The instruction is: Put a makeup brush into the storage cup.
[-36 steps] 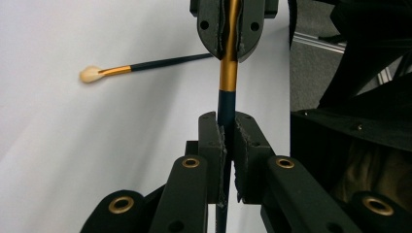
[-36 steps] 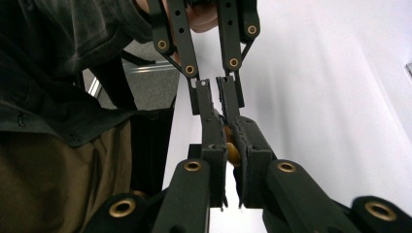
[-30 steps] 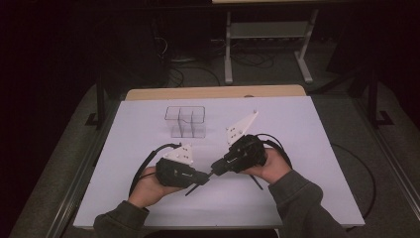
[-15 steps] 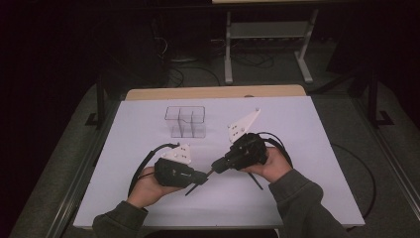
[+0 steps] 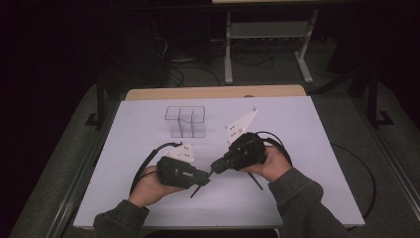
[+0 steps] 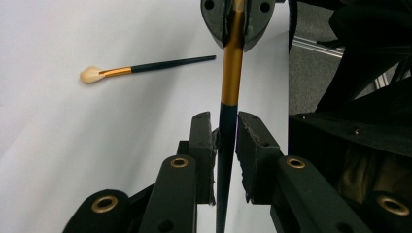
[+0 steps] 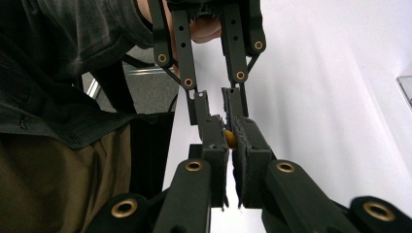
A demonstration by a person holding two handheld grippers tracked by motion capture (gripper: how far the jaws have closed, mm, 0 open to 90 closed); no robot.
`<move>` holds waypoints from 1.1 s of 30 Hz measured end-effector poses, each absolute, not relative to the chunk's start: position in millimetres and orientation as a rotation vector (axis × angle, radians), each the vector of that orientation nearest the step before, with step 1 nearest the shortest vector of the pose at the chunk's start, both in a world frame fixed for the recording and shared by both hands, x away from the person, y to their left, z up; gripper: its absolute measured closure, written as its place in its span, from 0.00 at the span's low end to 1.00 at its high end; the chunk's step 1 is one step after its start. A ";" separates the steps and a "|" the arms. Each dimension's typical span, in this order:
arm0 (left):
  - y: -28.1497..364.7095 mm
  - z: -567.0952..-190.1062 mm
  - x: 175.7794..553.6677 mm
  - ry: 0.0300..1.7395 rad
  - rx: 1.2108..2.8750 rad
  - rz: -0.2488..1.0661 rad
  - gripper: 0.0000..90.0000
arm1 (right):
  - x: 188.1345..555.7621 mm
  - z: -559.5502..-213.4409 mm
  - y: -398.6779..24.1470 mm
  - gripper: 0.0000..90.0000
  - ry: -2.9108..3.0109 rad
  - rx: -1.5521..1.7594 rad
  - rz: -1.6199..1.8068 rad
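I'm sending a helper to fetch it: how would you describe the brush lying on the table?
On the white-covered table, look beside the raised other brush for the loose brush lying flat. It has a cream tuft, gold collar and thin black handle, and nothing touches it.

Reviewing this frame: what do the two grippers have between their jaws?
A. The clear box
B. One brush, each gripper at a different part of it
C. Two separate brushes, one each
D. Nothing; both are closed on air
B: in the left gripper view a single brush runs from between the left gripper jaws, at its dark handle, up into the right gripper, clamped near its gold ferrule. A second brush lies loose on the table.
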State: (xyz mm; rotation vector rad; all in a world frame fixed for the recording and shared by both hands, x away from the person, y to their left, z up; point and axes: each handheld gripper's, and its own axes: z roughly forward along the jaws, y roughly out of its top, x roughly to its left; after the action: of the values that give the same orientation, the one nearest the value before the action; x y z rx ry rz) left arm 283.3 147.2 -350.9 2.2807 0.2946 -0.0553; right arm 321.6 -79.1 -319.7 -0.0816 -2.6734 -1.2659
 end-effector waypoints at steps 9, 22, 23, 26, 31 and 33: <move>145.7 -348.0 283.2 0.297 2.275 -0.057 0.87 | 321.2 -318.0 -76.8 0.93 -2.685 -0.066 -1.260; 145.1 -347.0 282.9 0.298 2.274 -0.052 0.91 | 320.0 -315.9 -75.1 0.93 -2.693 -0.053 -1.262; 145.0 -347.0 283.0 0.298 2.271 -0.053 0.91 | 319.8 -315.8 -75.2 0.93 -2.693 -0.055 -1.263; 145.1 -346.5 283.7 0.297 2.267 -0.047 0.92 | 320.1 -315.8 -75.9 0.93 -2.692 -0.056 -1.278; 144.6 -346.5 283.7 0.298 2.267 -0.046 0.92 | 320.1 -315.5 -76.8 0.93 -2.690 -0.061 -1.275; 144.5 -346.4 283.6 0.298 2.265 -0.043 0.92 | 320.2 -315.5 -77.0 0.92 -2.690 -0.061 -1.277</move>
State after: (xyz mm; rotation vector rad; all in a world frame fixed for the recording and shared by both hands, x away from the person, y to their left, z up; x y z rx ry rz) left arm 283.6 144.5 -346.4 2.2651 0.2978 -0.0426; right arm 320.2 -77.0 -315.5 -0.0611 -2.6905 -1.2769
